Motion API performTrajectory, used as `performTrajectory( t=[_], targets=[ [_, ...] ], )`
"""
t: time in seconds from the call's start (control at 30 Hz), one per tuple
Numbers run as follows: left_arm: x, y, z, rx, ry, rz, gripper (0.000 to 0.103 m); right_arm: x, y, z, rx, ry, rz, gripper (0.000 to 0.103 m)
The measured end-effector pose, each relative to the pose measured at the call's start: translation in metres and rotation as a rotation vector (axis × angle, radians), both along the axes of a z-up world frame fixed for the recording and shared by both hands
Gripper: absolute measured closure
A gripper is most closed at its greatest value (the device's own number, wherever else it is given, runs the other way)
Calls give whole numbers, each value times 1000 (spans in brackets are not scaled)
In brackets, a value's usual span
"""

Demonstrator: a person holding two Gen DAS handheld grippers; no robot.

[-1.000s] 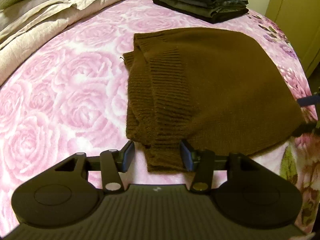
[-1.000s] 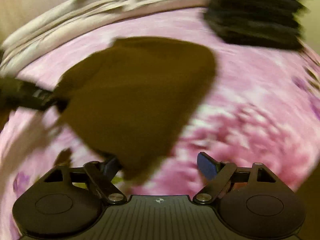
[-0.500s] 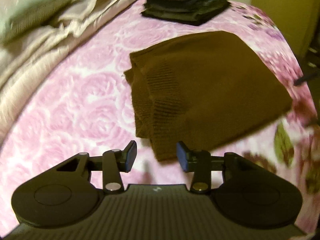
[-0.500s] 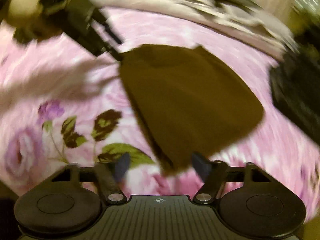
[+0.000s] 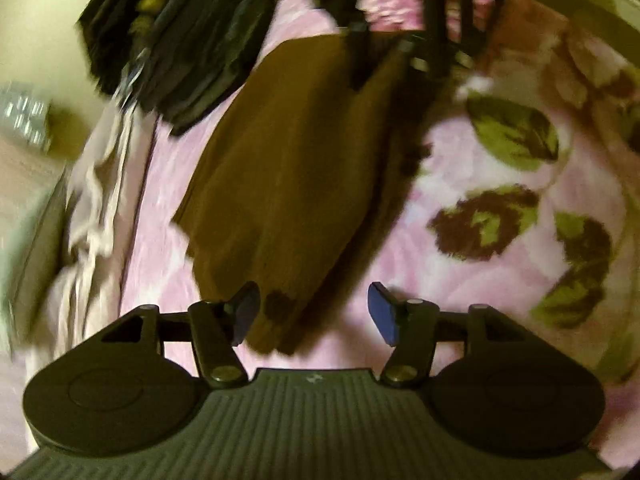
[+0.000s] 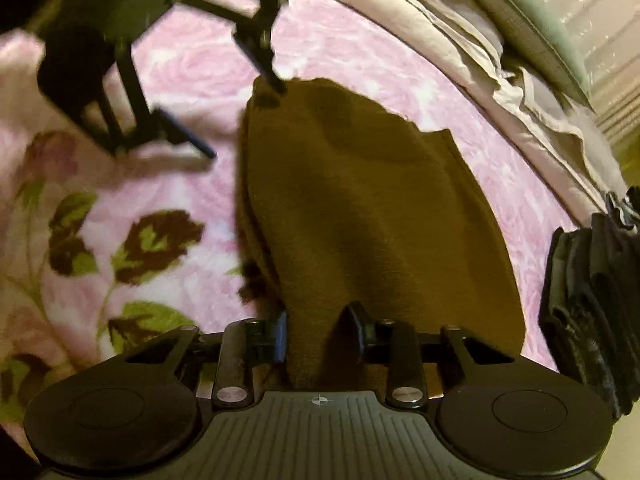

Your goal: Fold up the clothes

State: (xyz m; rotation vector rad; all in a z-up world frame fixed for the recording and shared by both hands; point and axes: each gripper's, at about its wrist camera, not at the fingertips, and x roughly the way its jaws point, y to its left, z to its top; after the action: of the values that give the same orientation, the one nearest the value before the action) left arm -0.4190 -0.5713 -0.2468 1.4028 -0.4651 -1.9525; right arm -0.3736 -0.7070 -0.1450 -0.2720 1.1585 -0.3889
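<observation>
A folded brown knit sweater (image 5: pixel 288 160) lies on the pink rose-patterned bedspread (image 5: pixel 460 240). My left gripper (image 5: pixel 314 312) is open, its jaws on either side of the sweater's near corner, not closed on it. My right gripper (image 6: pixel 318 336) is shut on the sweater's (image 6: pixel 360 200) opposite edge. In the left wrist view the right gripper (image 5: pixel 380 48) shows at the sweater's far end. In the right wrist view the left gripper (image 6: pixel 236 116) shows open at the far corner.
A stack of dark folded clothes (image 5: pixel 180 52) sits on the bed beside the sweater, also at the right edge of the right wrist view (image 6: pixel 592 288). Crumpled beige bedding (image 6: pixel 460 40) and a pale green pillow (image 6: pixel 528 12) lie along the bed's far side.
Both grippers swung round to opposite ends of the sweater. The right gripper closed on its edge. The left gripper's jaws opened wider around the near corner.
</observation>
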Motion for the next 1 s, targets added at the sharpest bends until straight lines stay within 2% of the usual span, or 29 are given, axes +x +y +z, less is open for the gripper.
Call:
performTrajectory(
  t=[0.1, 0.27, 0.37, 0.4, 0.47, 0.5, 0.57, 0.6, 0.63, 0.7, 0.87, 0.97, 1.0],
  targets=[
    [-7, -8, -9, -7, -36, -55, 47, -1, -5, 9, 31, -24, -29, 73],
    [-8, -25, -14, -43, -74, -68, 48, -8, -8, 21, 63, -66, -84, 75],
    [-8, -31, -14, -45, -103, -77, 59, -16, -10, 27, 94, -95, -139, 75],
    [-8, -33, -13, -38, -105, -75, 66, -17, -9, 29, 90, -97, -134, 75],
    [-8, -35, -10, -16, -101, -63, 75, -20, -3, 31, 76, -101, -108, 75],
    [-8, -38, -7, 1, -88, -49, 80, -21, 0, 32, 63, -102, -91, 74],
    [-8, -44, 0, 35, -59, -19, 82, -25, 13, 32, 33, -94, -48, 73],
    [-6, -48, 5, 55, -32, 2, 83, -27, 19, 29, 11, -86, -24, 64],
    [-4, -52, 10, 74, -3, 24, 83, -29, 25, 27, -10, -77, 1, 45],
    [3, -60, 18, 109, 67, 70, 83, -31, 34, 16, -65, -55, 39, 30],
    [12, -66, 27, 154, 172, 130, 83, -32, 43, -18, -219, 38, 130, 30],
    [16, -64, 29, 157, 199, 143, 84, -41, 47, -31, -298, 58, 188, 32],
    [16, -61, 30, 154, 204, 144, 85, -43, 48, -32, -304, 65, 196, 43]
  ],
)
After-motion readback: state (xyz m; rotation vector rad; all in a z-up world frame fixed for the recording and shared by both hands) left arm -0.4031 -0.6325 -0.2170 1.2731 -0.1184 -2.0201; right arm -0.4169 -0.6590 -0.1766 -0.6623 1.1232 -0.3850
